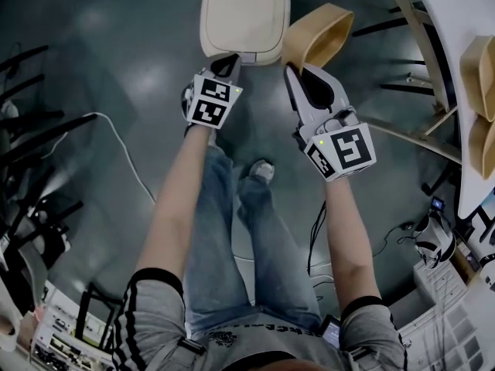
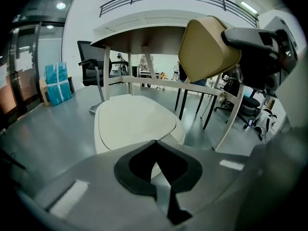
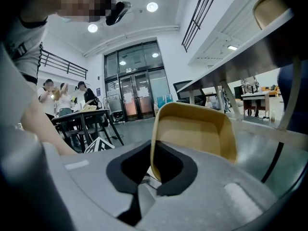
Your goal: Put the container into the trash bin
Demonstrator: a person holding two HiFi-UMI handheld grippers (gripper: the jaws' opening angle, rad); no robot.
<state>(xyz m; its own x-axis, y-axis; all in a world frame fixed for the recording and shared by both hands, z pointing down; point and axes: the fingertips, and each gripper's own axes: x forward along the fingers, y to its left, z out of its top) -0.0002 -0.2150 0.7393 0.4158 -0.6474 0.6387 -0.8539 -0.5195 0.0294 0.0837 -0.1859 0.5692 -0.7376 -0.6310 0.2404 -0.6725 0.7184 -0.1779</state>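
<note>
Your right gripper [image 1: 300, 72] sits right of centre in the upper half of the head view. Its jaws are pinched on the wall of the tan container [image 1: 319, 35]. In the right gripper view the container [image 3: 197, 134] stands on edge with its open side facing the camera. One side wall is clamped between the black jaws of the right gripper [image 3: 153, 150].

Your left gripper [image 1: 229, 60] is just left of it, and its tips reach the lower edge of the trash bin [image 1: 244, 14]. The bin stands on the grey floor [image 1: 116, 52] at the top centre of the frame, with its cream lid down. In the left gripper view the jaws of the left gripper [image 2: 155, 143] are pressed together at the tips with nothing between them. The trash bin [image 2: 130, 121] lies directly behind them and fills the middle of that frame.

In the same view the container [image 2: 207, 47] hangs at the upper right, above and to the right of the bin, and does not touch it. The right gripper [image 2: 260, 44] holds it from the frame's right side. The counter [image 1: 452, 29] runs down the right edge of the head view, with more tan containers [image 1: 481, 68] on it. Your legs and shoes [image 1: 263, 170] show in the lower middle of the frame, below both grippers.
</note>
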